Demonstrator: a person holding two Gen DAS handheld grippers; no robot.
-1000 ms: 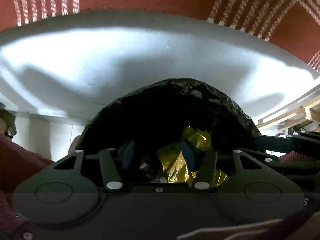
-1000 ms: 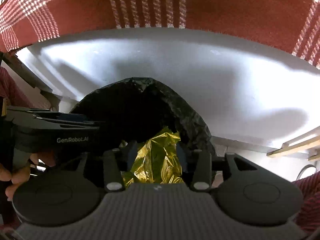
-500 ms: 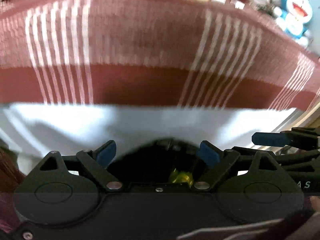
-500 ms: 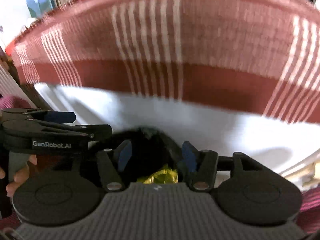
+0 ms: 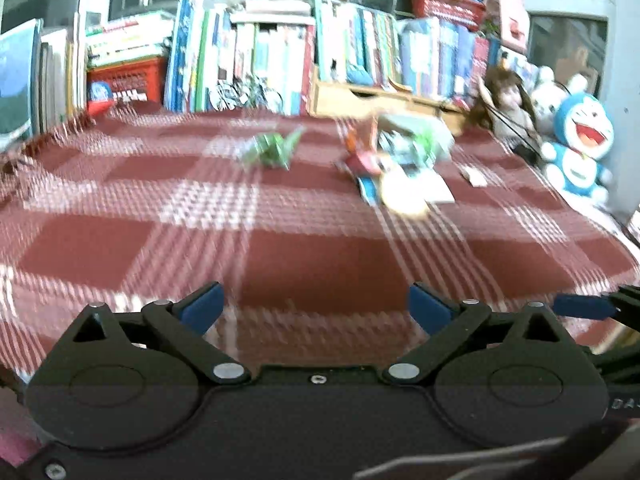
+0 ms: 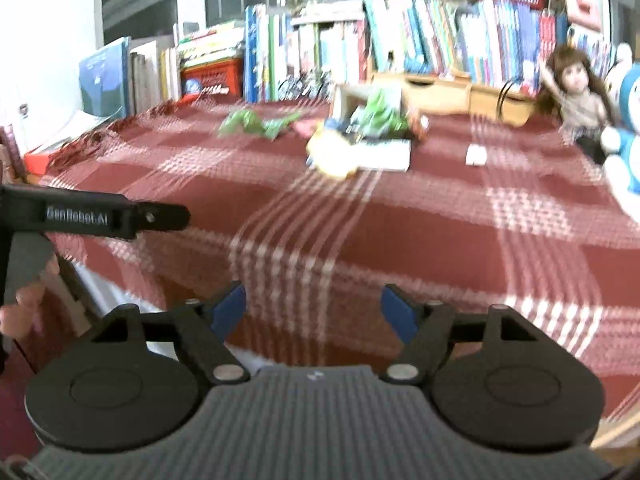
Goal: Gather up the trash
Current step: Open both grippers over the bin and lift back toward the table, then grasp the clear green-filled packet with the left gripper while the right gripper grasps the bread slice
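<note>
Spreading wide, the left claw is seen released, its blue pads having just been opening with nothing between them; only checked cloth shows in the gap. The right claw is likewise released and empty, its jaws having just been opening too. Both are pointed across the red plaid cloth on the bench, whose near stretch lies bare. Further out, well apart from both claws, the remaining trash is found: a green crumpled wrapper to the left, and near it on the right a heap of mixed wrappers, blurred beyond naming piece by piece. Behind, a doll and a blue plush toy are stood against the books, and these are to be left alone. For the next reach, one piece per claw is best chosen, and the pads closed on wrapper only, never on cloth.
</note>
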